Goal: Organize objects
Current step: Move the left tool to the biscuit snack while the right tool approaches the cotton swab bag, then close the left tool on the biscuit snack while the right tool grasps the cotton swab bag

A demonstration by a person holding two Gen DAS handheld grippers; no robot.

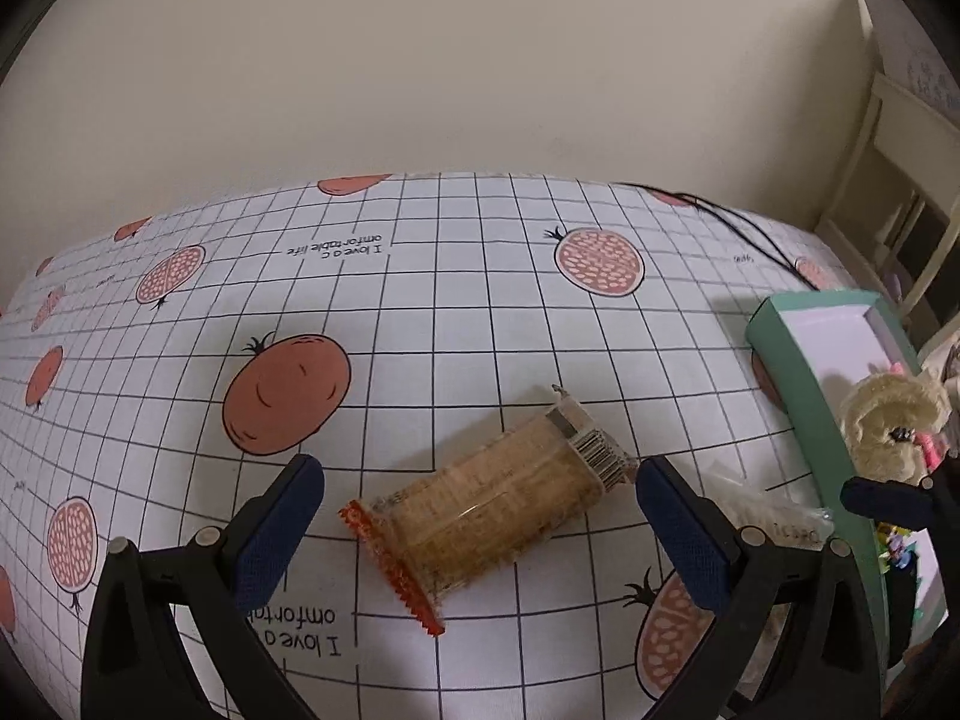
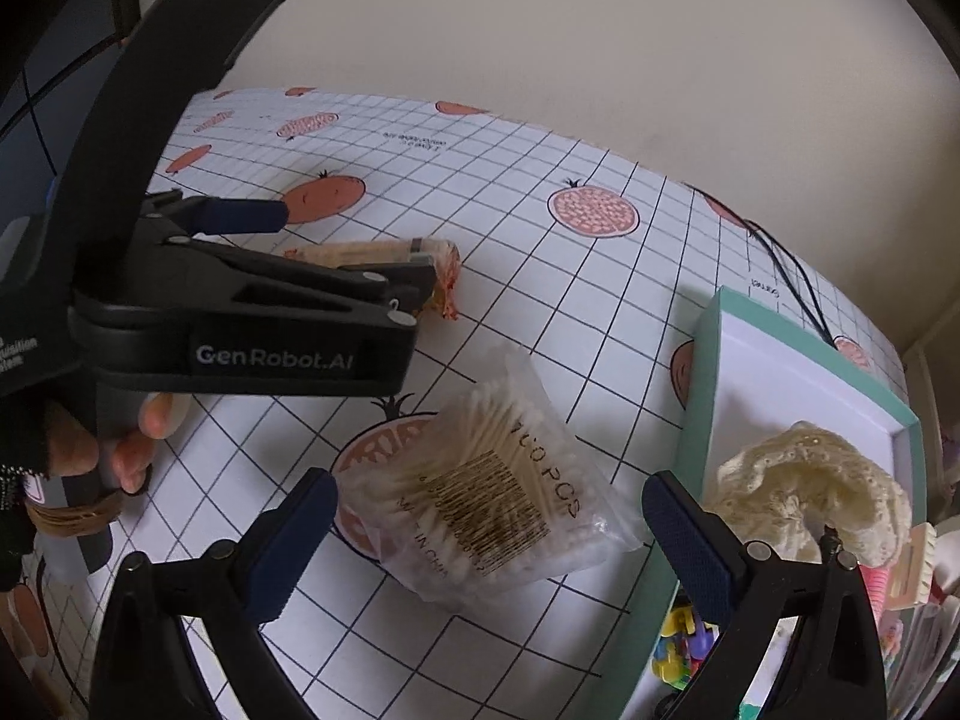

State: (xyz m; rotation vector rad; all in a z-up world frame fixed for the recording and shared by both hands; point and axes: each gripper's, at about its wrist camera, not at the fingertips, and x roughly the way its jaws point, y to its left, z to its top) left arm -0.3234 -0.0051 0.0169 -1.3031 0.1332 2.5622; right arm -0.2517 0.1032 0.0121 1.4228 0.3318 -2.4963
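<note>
Snack pack | lower centre, between wide left gripper | right gripper wide over swab bag | risk: slick wrappers slipping.

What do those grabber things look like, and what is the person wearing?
Each gripper, left and right, is black plastic with two fingers ending in dark blue textured pads and silver rivets. White lettering on the left one's side reads GenRobot.AI. The hand holding it wears a black fingerless glove and a brown wristband.
</note>
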